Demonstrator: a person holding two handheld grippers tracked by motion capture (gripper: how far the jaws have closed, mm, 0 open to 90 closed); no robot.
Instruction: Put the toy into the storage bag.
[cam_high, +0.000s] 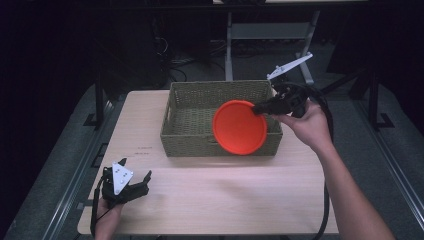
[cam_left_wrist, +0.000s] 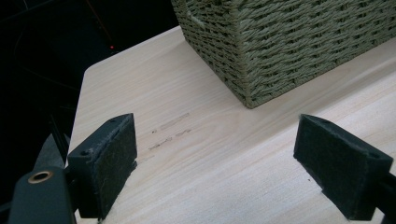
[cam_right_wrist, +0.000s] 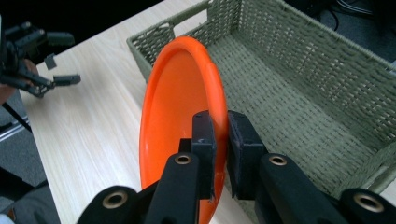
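Note:
An orange plate (cam_high: 239, 127) (cam_right_wrist: 180, 116) hangs tilted on edge over the front right part of a woven green basket (cam_high: 190, 102) (cam_right_wrist: 299, 79). My right gripper (cam_high: 259, 109) (cam_right_wrist: 220, 140) is shut on the plate's rim, held up by a hand at the basket's right end. My left gripper (cam_high: 135, 176) (cam_left_wrist: 217, 163) rests open near the table's front left corner with nothing between its jaws; its pads (cam_left_wrist: 109, 158) frame bare wood. The basket's corner (cam_left_wrist: 261, 51) stands just beyond them.
The light wooden table (cam_high: 220, 195) has free room in front of the basket and to its left. Faint pencil marks (cam_left_wrist: 170, 128) lie on the wood. Dark floor, cables and a metal stand (cam_high: 230, 45) sit behind the table.

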